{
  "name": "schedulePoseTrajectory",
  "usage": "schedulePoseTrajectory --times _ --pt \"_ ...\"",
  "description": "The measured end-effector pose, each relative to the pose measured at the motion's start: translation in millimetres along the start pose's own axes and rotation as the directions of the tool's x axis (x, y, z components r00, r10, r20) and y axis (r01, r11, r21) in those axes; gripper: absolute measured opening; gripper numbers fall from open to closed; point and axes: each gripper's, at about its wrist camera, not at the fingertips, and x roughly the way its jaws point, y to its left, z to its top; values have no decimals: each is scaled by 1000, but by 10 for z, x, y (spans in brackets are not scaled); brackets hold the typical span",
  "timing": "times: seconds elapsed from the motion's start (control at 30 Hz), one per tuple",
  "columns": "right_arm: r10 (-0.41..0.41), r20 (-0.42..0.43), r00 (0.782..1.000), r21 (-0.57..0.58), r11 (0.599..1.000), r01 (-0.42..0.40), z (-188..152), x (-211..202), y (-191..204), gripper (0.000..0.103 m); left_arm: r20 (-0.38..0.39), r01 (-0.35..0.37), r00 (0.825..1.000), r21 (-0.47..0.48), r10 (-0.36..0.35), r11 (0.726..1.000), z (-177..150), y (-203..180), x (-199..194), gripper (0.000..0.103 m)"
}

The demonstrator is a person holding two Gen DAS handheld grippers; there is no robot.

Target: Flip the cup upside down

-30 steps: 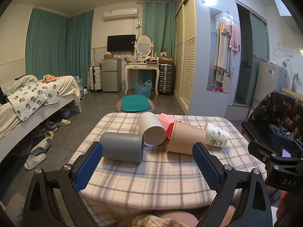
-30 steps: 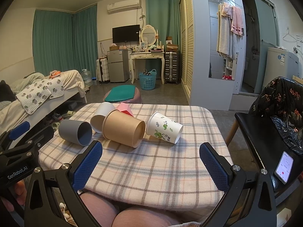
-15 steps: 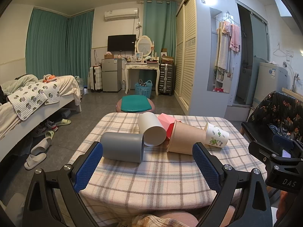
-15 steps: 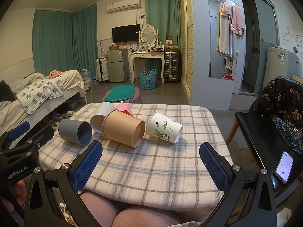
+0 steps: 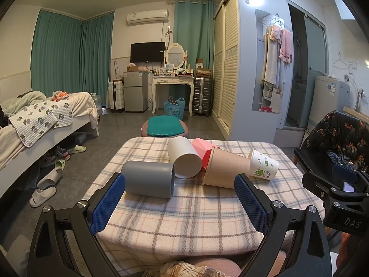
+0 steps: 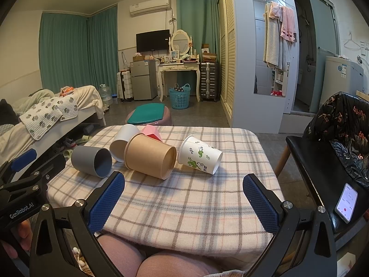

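Several cups lie on their sides on a plaid-covered table: a grey cup, a white cup, a pink cup, a brown paper cup and a white leaf-print paper cup. My left gripper is open and empty at the table's near edge, before the grey cup. My right gripper is open and empty, short of the brown and leaf-print cups.
A black chair with a phone on its seat stands right of the table. A stool with a green cushion is beyond the table. A bed is at the left, with slippers on the floor.
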Motion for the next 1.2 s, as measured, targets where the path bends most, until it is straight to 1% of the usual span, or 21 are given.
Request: schedulePoseTrajectory --times 0.7,0.83,0.9,1.03,1.13,1.2 --pt "1 -4 1000 0 1000 -1 -7 2 2 103 -1 3 1000 -2 -3 1000 7 14 5 98" --pt "4 -21 1000 -7 1000 -5 19 52 41 103 -9 -1 1000 -7 1 1000 28 58 48 98" --pt "10 -36 999 -10 1000 -10 72 103 67 103 -19 -5 1000 -5 4 1000 64 84 103 98" --pt "47 -85 995 -19 999 -49 323 335 148 103 -41 -25 999 -9 25 1000 175 208 313 98" --pt "70 -131 989 -36 996 -76 570 591 245 103 -66 -43 997 -13 42 999 319 364 545 98" --pt "79 -160 984 -61 994 -89 758 812 346 103 -81 -68 995 -19 67 997 385 462 709 98"
